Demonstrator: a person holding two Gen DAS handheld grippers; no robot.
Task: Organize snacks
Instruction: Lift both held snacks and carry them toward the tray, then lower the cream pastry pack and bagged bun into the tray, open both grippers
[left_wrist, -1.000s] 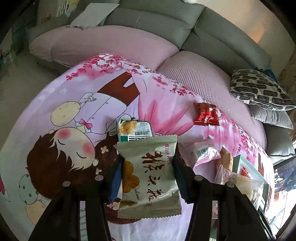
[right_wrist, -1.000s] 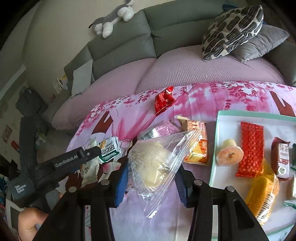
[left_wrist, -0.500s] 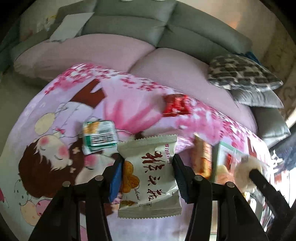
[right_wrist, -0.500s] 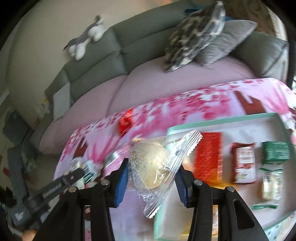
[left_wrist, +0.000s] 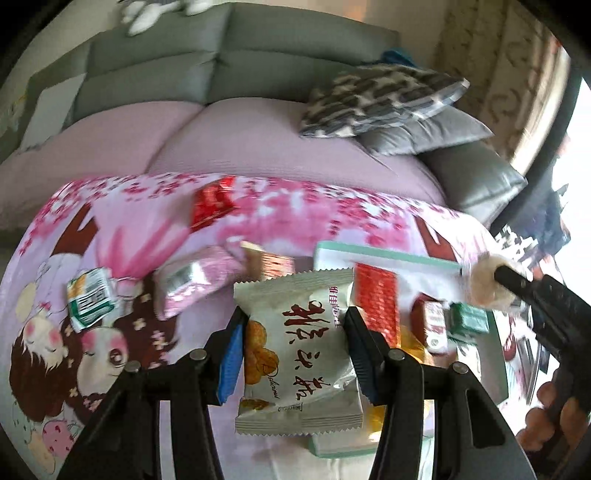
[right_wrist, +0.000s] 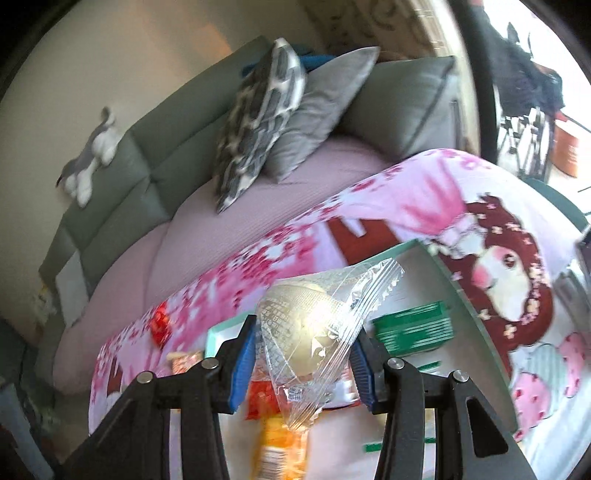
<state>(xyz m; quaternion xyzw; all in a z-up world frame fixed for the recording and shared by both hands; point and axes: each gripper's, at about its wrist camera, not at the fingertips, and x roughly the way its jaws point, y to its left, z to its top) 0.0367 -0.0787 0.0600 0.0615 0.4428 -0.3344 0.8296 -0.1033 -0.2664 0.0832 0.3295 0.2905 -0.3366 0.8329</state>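
Over the mint-green tray (left_wrist: 384, 254), where a second ago you saw mostly blanket, your left gripper (left_wrist: 293, 356) stays clamped on the cream pastry packet (left_wrist: 299, 354) and your right gripper (right_wrist: 303, 363) on the clear-wrapped bun (right_wrist: 306, 336), so both snacks look ready to set down.

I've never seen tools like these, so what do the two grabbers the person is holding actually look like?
Each is a black plastic tool. The left gripper and right gripper both have two angular black fingers with blue pads on the inner faces and round silver bolts at the joints. No cables or sleeves show; a hand appears at one edge.
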